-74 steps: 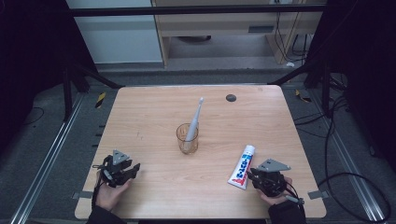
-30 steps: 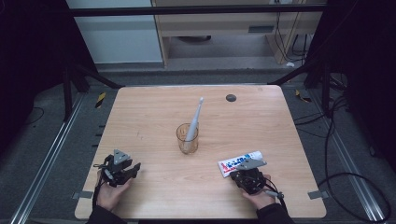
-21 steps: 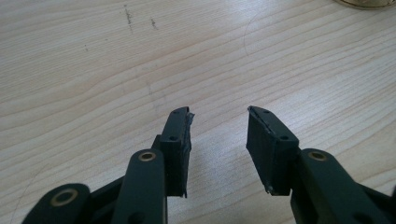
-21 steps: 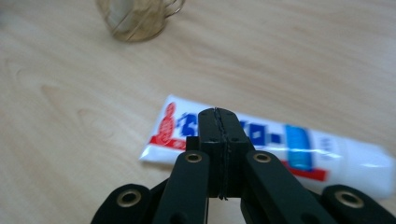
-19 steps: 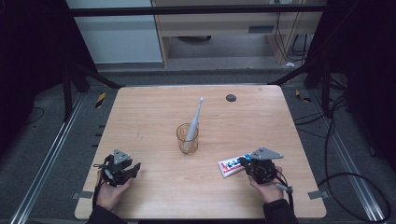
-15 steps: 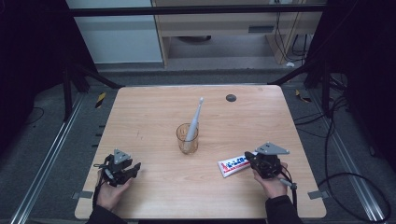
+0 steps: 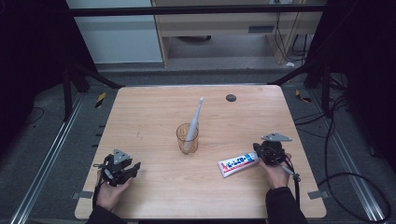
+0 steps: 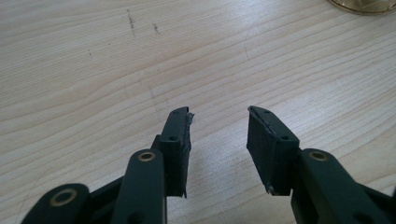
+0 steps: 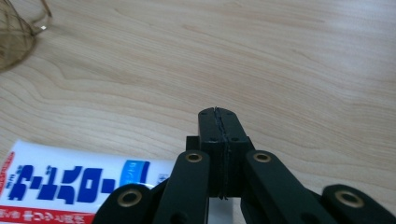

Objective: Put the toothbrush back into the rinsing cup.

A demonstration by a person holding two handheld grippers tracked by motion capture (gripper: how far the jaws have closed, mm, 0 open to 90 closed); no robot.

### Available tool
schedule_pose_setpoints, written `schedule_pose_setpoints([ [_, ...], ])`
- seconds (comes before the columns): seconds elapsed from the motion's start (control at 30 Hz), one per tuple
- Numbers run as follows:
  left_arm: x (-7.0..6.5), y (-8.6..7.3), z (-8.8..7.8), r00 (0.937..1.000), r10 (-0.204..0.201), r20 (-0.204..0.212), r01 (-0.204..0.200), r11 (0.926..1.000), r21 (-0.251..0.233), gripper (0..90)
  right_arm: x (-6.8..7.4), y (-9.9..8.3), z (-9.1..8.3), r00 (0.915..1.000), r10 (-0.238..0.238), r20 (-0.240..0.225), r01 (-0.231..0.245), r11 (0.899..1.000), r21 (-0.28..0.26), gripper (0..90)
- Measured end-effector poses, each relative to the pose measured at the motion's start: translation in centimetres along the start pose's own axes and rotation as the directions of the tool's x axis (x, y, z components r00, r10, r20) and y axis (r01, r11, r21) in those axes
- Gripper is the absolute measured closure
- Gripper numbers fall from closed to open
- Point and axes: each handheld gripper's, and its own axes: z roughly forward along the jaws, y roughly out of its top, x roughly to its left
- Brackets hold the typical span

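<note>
White tube lies lower right, right gripper at its cap end

White toothpaste tube [image 7: 238, 164] lies flat on the wooden table [image 7: 154, 112], lower right of the high view. Long axis runs from lower left up to the right, cap end toward the right gripper [image 7: 267, 151]. That gripper sits just right of the cap end, touching or nearly so, can't tell which. In the right gripper view its jaws are pressed fully together with nothing between them, and the tube [image 9: 70, 186] lies to the lower left of them, beside the jaws and not in them. So no hold on the tube; looks like nudging with closed jaws, or a regrasp is due.

Left gripper [image 7: 119, 167] is at lower left of the high view, well apart from the tube. Its jaws stand partly open over bare wood, holding nothing [image 8: 218, 140].

Glass cup [image 7: 187, 138] with a toothbrush [image 7: 194, 119] stands mid-table, between the two hands.

Right hand [image 7: 274, 173] is clearly the nearer one. Judgement: next grasp needs jaws opened across the tube's short width.
</note>
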Motion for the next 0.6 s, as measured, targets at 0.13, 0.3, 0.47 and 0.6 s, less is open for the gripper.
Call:
schedule_pose_setpoints([
  [0.13,0.0,0.0,0.0,1.0,0.0,0.0,0.0,1.0,0.0,58.8,-0.17,-0.11,0.15,0.9997,-0.016,0.016,0.016,1.0,0.02,90.0],
  [0.3,0.02,-0.02,-0.03,1.0,0.0,0.001,0.0,1.0,0.001,58.8,-0.33,-0.23,0.04,0.9998,-0.014,0.015,0.014,0.999,0.04,90.0],
  [0.47,0.02,-0.03,-0.08,1.0,-0.001,0.001,0.001,1.0,-0.001,58.8,-0.31,-0.33,-0.24,0.9995,-0.027,0.014,0.026,0.999,0.04,90.0],
  [0.6,0.04,-0.04,-0.09,1.0,-0.002,0.001,0.002,1.0,-0.002,58.8,-0.1,-0.49,-0.56,0.9987,-0.049,0.016,0.048,0.998,0.05,90.0],
])
